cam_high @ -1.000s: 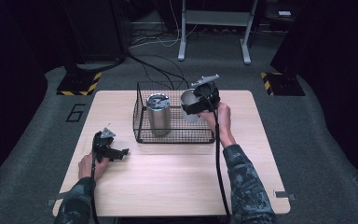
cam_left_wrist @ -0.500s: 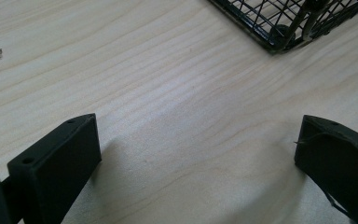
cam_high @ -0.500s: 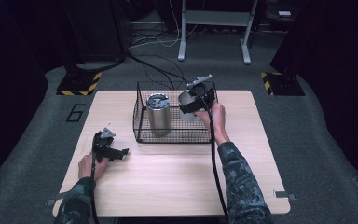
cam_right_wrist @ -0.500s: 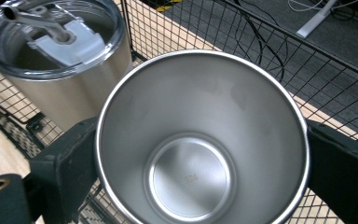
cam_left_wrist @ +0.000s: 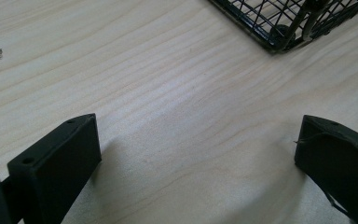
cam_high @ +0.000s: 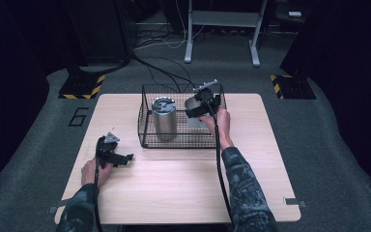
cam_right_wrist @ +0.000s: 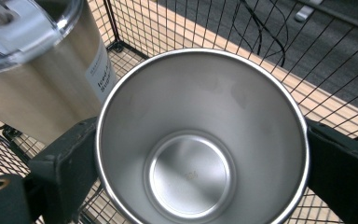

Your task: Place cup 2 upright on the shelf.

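Observation:
A black wire basket (cam_high: 147, 141) stands at the back middle of the wooden table (cam_high: 174, 183). Inside it, on the left, stands a steel tumbler with a clear lid (cam_high: 164, 118) (cam_right_wrist: 32, 79). My right gripper (cam_high: 199, 110) is shut on an open steel cup (cam_high: 193, 105) (cam_right_wrist: 200, 140) and holds it upright within the basket's right part, beside the tumbler. The jaws press the cup's rim from both sides. My left gripper (cam_high: 121, 158) (cam_left_wrist: 198, 163) rests open on the table at the left front, nothing between its jaws.
The basket corner (cam_left_wrist: 279, 32) lies ahead of the left gripper. Cables (cam_high: 164, 72) and a metal stand (cam_high: 222, 29) are on the dark floor behind the table. Yellow-black floor markers (cam_high: 79, 87) sit at both back corners.
My right gripper has carried the steel cup leftward and down, from the basket's right rim into the basket. The left gripper has stayed put.

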A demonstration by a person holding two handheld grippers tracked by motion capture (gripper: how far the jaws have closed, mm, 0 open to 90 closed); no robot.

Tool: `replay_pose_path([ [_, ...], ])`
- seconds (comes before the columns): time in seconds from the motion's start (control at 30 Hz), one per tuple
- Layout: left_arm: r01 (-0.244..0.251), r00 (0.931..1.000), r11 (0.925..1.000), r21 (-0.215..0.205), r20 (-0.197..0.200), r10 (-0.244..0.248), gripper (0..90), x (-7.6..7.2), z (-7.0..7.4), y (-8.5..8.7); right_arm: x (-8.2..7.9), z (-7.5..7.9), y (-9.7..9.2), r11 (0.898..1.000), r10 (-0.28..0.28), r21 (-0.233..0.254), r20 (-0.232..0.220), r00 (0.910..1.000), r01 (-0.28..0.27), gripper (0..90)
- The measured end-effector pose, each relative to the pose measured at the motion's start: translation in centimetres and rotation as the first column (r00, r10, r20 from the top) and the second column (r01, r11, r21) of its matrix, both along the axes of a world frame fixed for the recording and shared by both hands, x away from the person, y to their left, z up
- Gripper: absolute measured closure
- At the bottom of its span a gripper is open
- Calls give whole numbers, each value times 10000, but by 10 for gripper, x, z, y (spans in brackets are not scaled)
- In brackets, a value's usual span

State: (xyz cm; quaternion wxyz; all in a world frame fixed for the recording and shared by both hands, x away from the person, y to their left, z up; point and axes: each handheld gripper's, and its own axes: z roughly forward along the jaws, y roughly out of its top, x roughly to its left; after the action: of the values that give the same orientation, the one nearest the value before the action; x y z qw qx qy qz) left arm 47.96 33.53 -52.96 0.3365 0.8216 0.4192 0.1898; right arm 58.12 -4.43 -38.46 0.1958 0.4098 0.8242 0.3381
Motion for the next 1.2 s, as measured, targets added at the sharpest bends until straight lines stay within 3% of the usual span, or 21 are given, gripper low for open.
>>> replay_pose_path([
  [0.57, 2, 10000, 10000, 7, 6, -2, 0, 0, 0, 0, 10, -21, 7, 9993, -340, -149, -509, 9981, 333, 56],
  [1.2, 3, 10000, 10000, 8, 4, -3, 0, 0, 0, 0, 15, -35, 7, 9985, -371, -446, -949, 9948, 330, 55],
])
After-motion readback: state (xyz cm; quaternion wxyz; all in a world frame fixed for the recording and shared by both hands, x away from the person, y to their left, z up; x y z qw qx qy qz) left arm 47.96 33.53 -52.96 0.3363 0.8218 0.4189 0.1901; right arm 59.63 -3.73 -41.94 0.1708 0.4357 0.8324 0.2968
